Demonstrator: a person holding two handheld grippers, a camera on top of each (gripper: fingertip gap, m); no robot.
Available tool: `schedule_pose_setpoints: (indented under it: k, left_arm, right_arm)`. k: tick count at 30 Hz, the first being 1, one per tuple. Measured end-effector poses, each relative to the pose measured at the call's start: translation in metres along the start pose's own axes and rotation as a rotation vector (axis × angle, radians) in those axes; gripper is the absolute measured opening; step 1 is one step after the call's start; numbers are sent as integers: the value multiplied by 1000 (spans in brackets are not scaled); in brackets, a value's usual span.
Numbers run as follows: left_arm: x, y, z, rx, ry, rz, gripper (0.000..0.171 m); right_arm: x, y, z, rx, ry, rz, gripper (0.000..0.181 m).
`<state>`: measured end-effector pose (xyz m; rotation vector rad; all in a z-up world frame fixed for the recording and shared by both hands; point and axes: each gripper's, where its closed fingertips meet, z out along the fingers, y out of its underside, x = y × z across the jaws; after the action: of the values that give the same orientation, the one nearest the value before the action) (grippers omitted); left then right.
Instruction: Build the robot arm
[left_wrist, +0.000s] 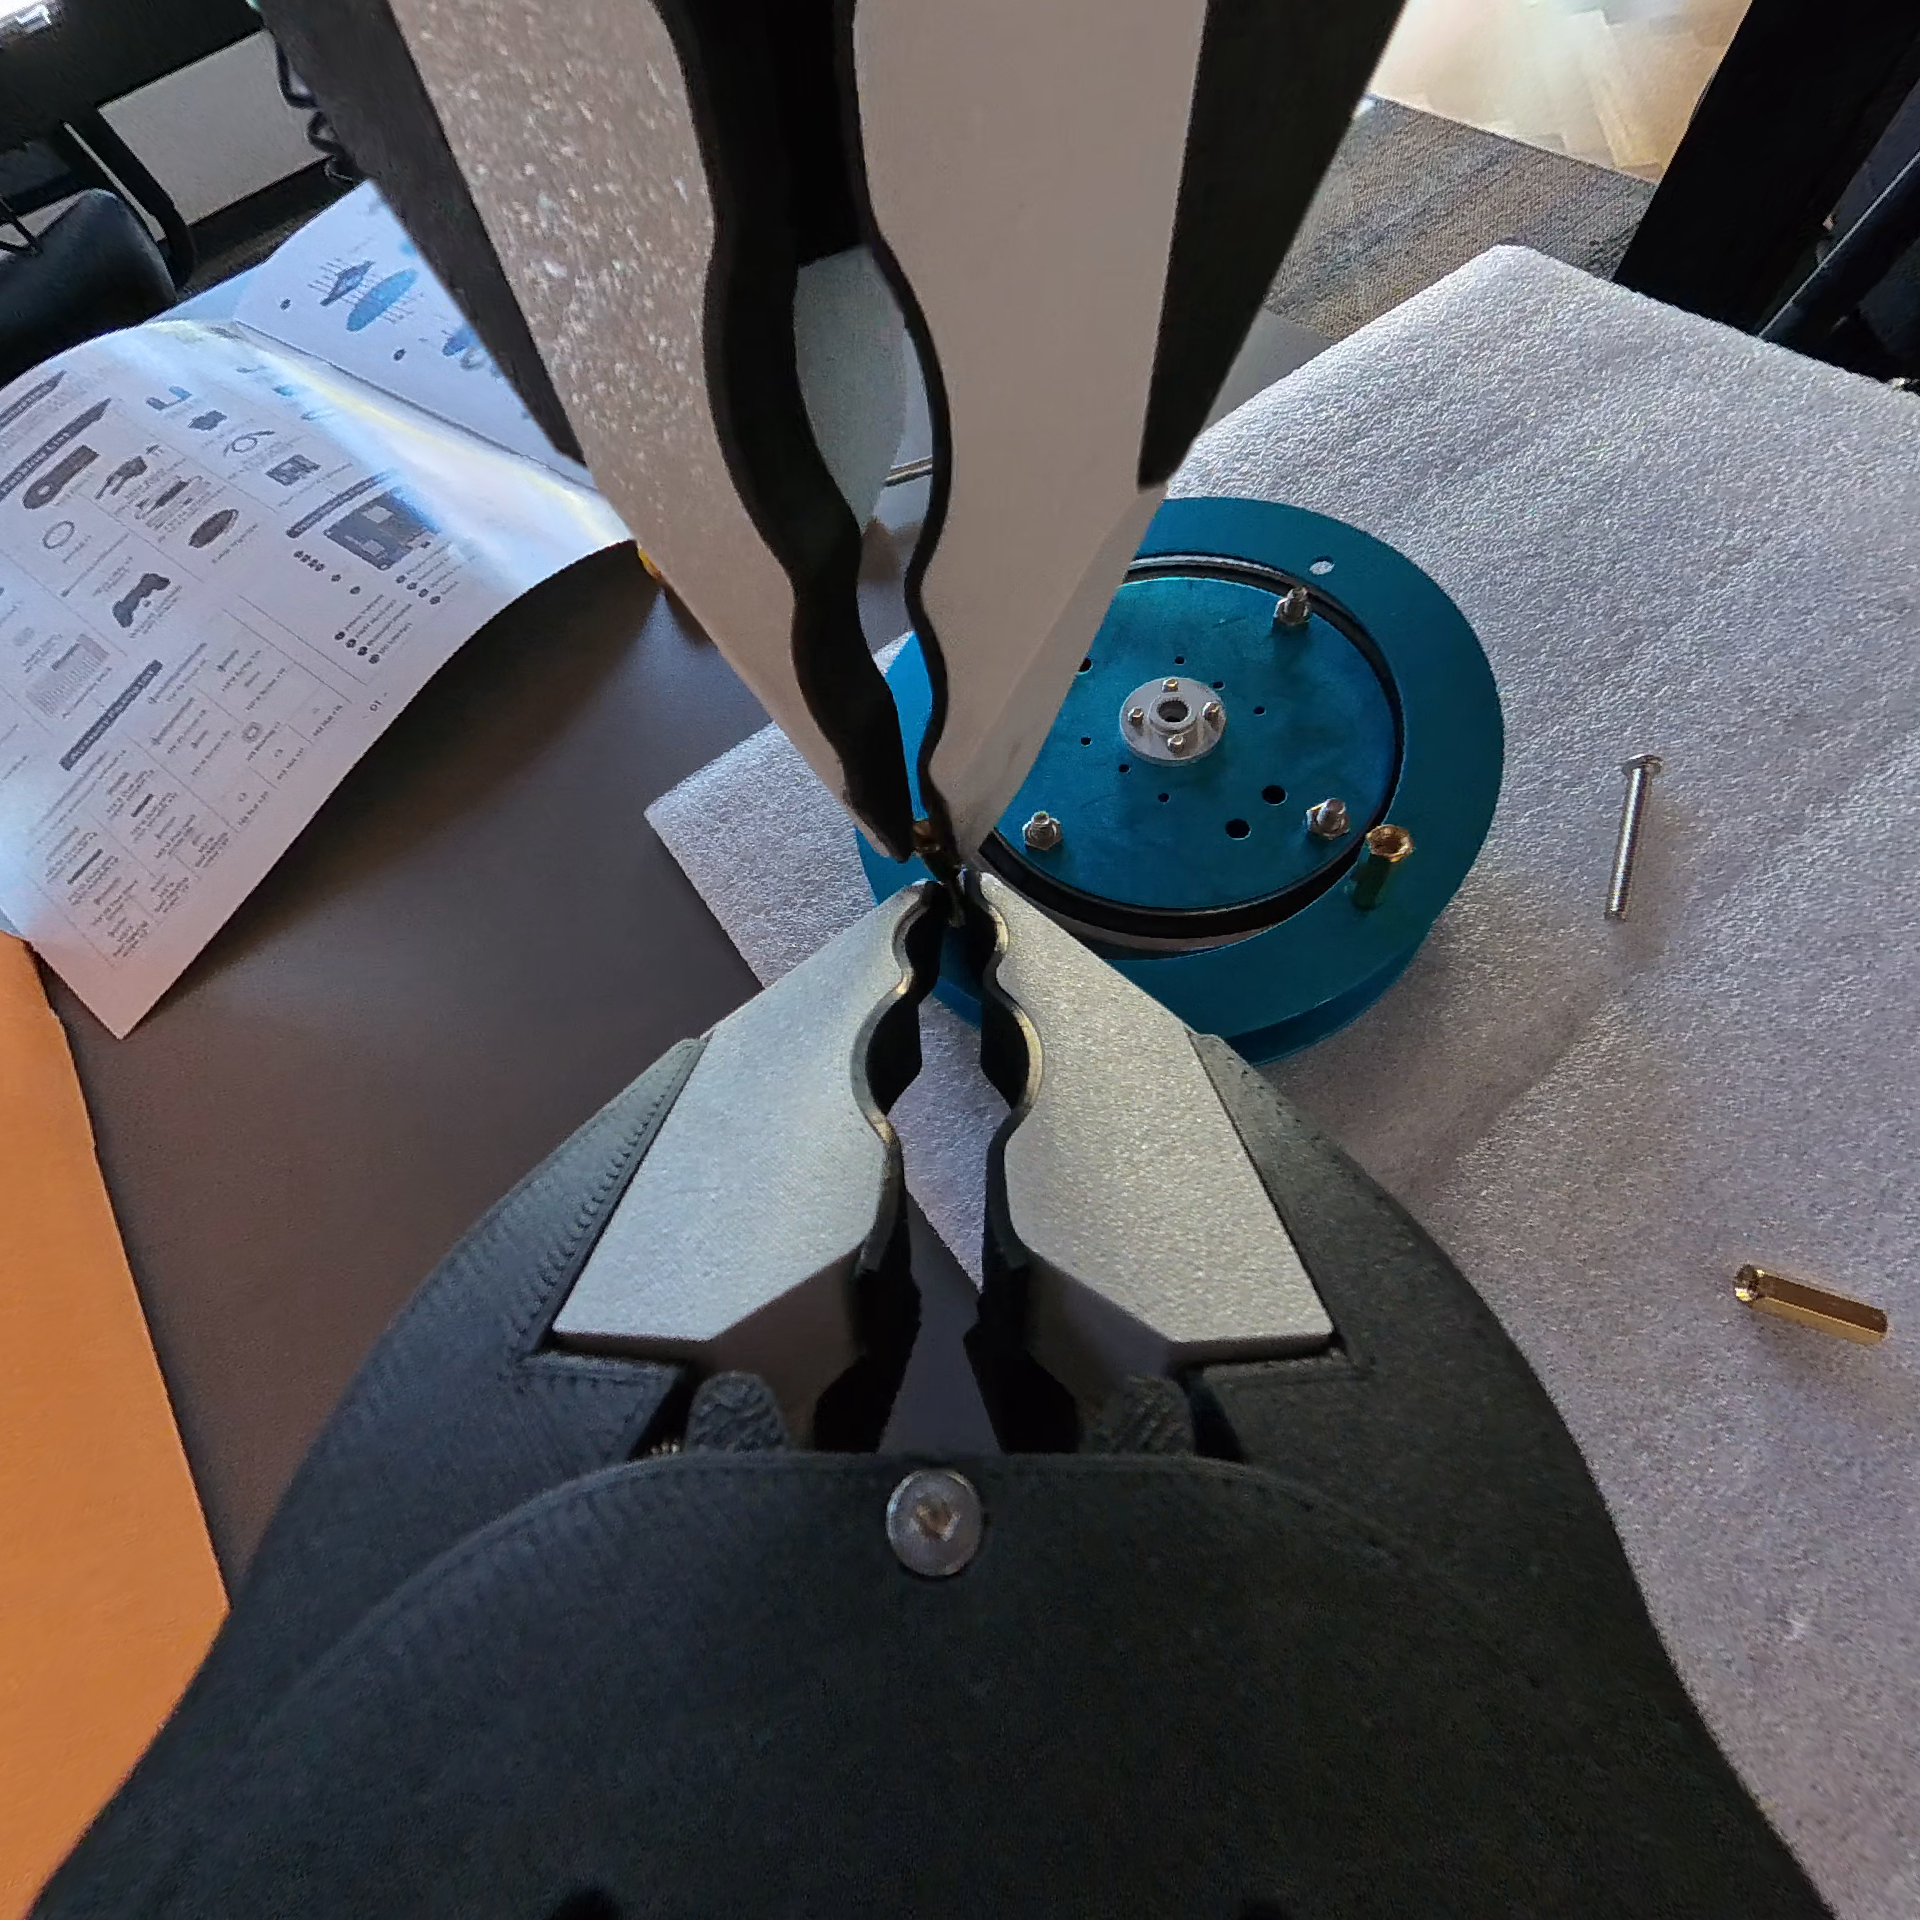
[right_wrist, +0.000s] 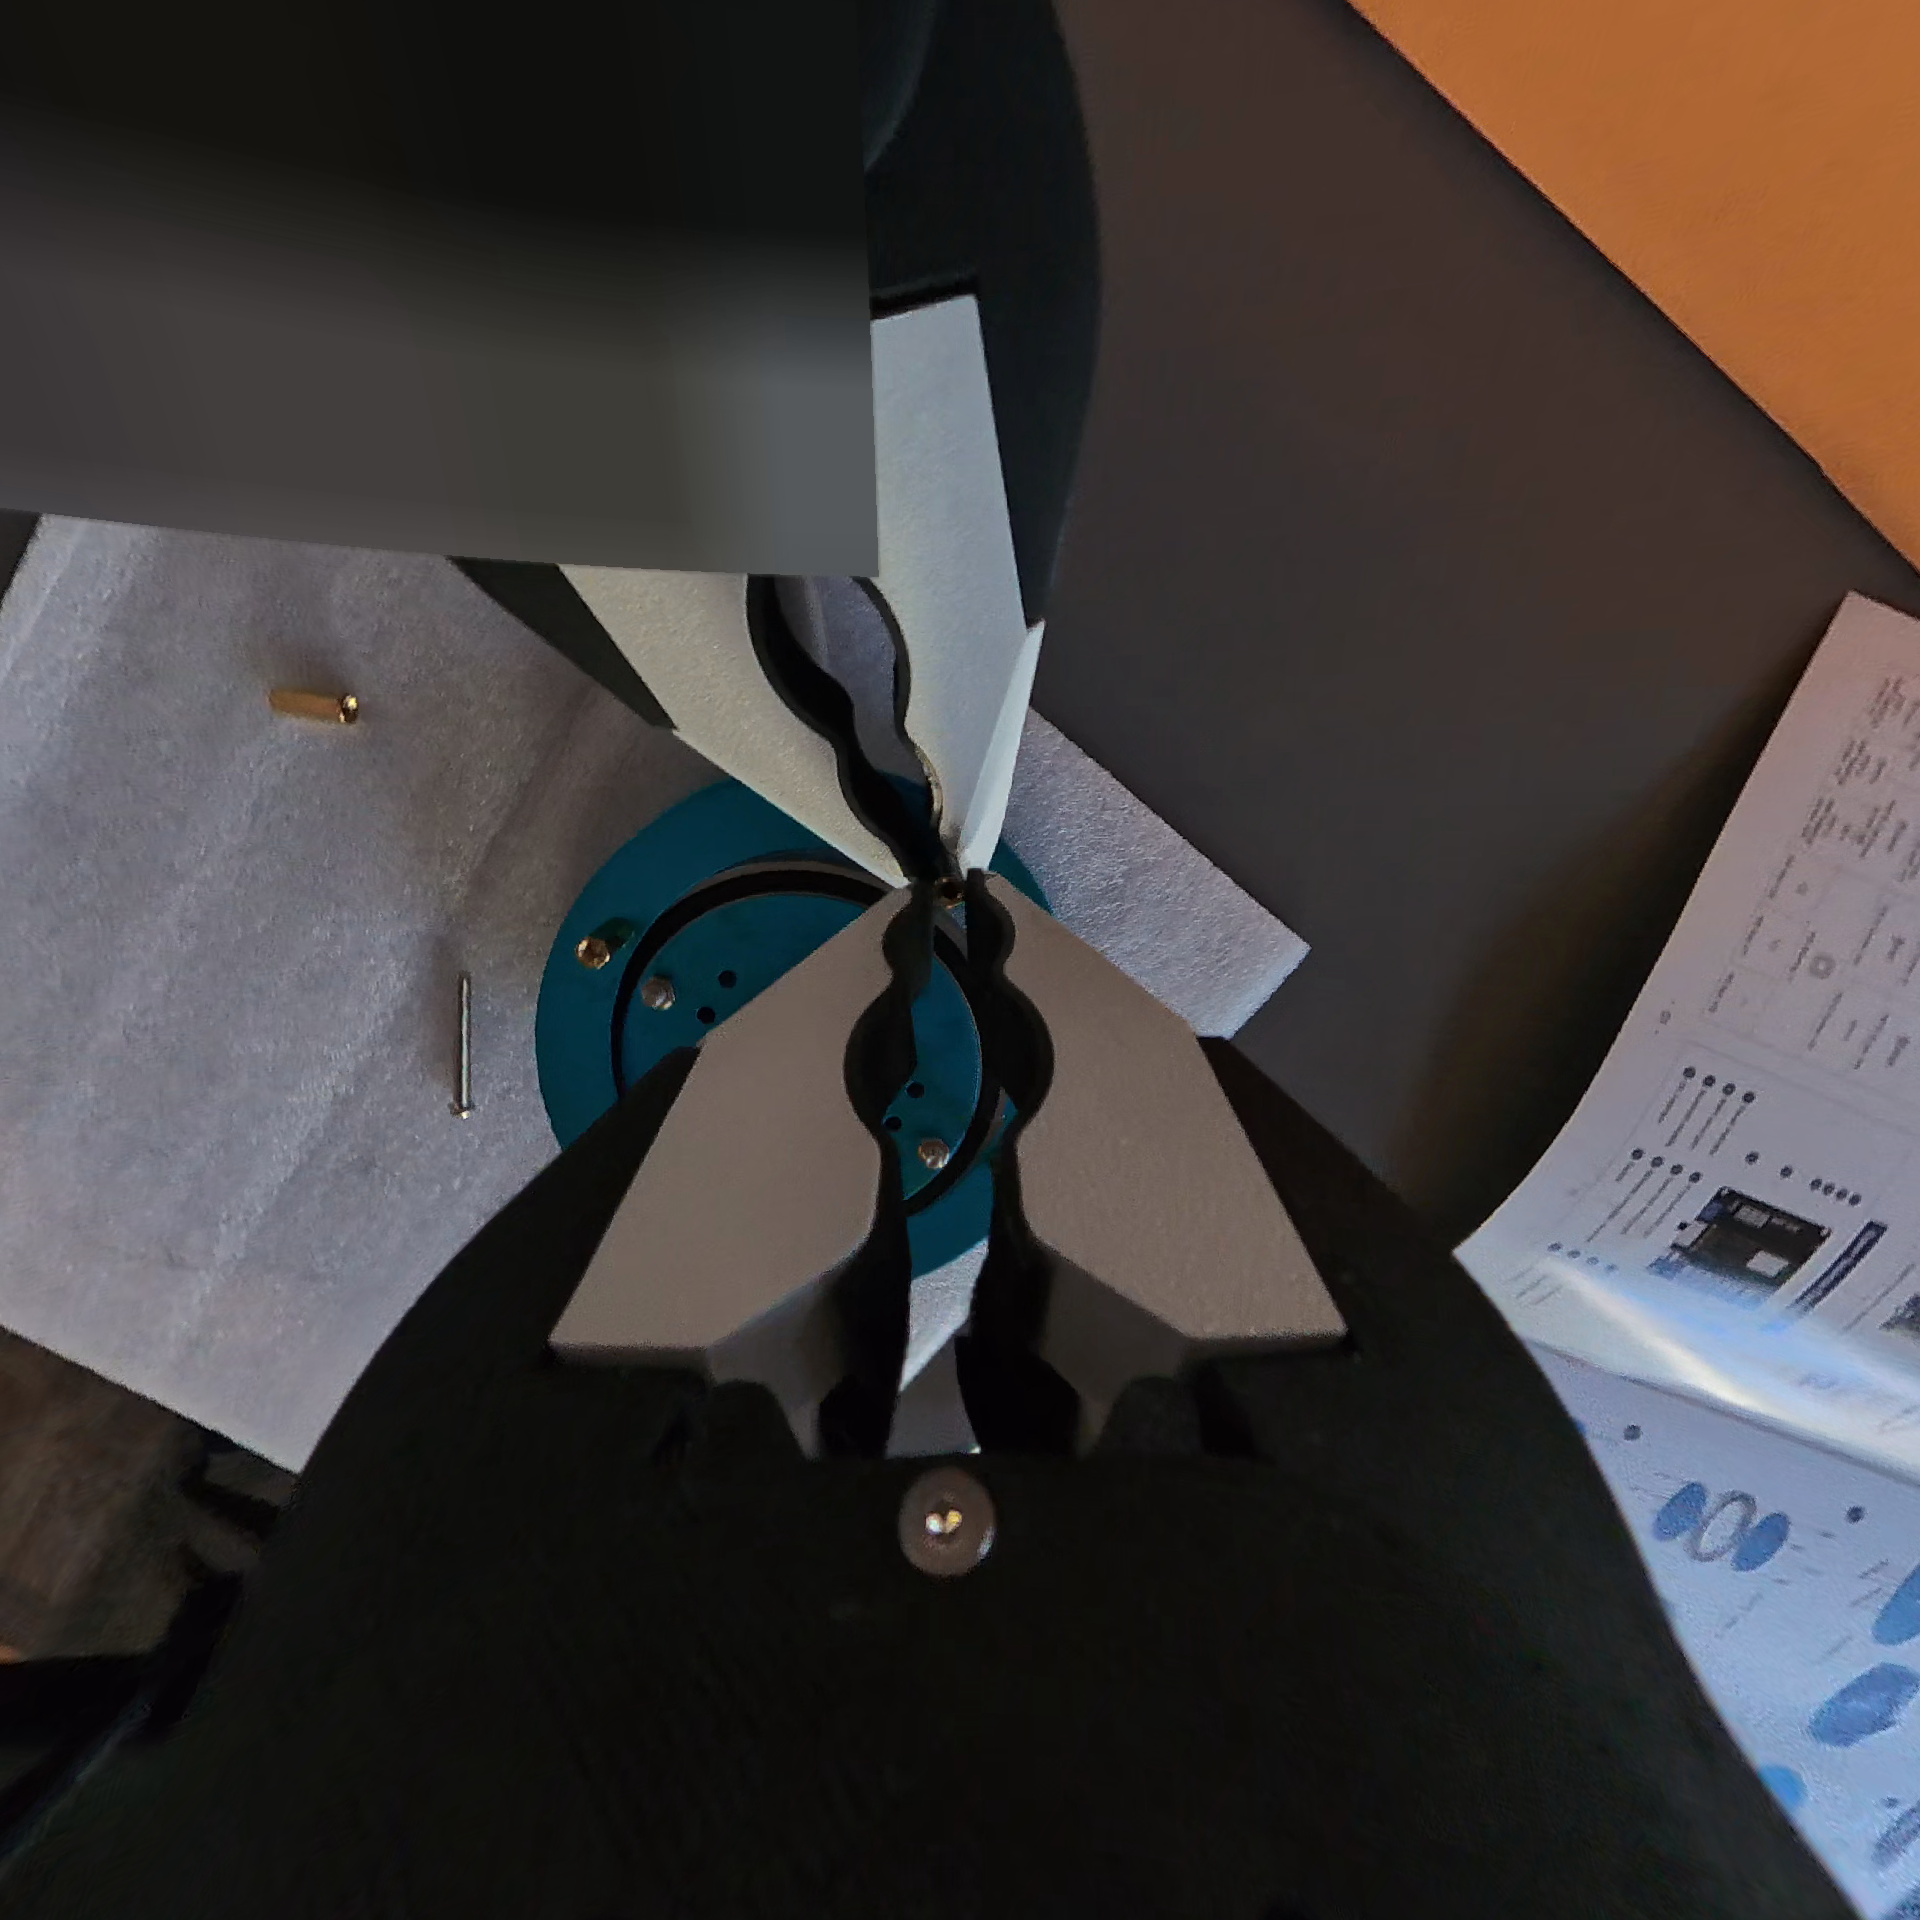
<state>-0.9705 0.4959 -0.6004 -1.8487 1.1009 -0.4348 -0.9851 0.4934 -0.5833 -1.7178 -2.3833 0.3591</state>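
Note:
My two grippers meet tip to tip over the near rim of a round blue metal plate (left_wrist: 1444, 727), also in the right wrist view (right_wrist: 582, 1029). My right gripper (right_wrist: 945, 888) is shut on a small brass standoff (right_wrist: 948, 886); in the left wrist view it comes down from above (left_wrist: 925, 842) with the standoff (left_wrist: 928, 836) in its tips. My left gripper (left_wrist: 951, 904) is almost closed on a thin silver screw (right_wrist: 932, 784), pressed against the standoff's end. Another brass standoff (left_wrist: 1382, 857) stands upright on the plate's flange.
The plate lies on a white foam sheet (left_wrist: 1558, 468) on a dark table (left_wrist: 416, 1039). A loose long screw (left_wrist: 1631, 831) and a loose brass standoff (left_wrist: 1808, 1320) lie on the foam. A printed manual (left_wrist: 208, 623) lies left, with an orange surface (left_wrist: 83, 1455) beside it. The grippers are tip to tip, or close to it.

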Motion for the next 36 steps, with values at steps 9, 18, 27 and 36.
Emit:
schedule_pose_setpoints:
  k: [9,18,27,36]
  left_arm:
    - [0,0,0,1,-5,7,2]
    - [-4,-2,-2,13,-39,-10,14]
    - [-2,-7,-5,47,-30,-9,5]
    - [-2,-7,-5,47,-24,2,4]
  right_arm:
    - [1,1,-1,107,127,203,5]
    - [0,3,-3,133,160,239,5]
    - [0,3,-3,142,162,246,5]
    - [0,5,-3,131,136,393,5]
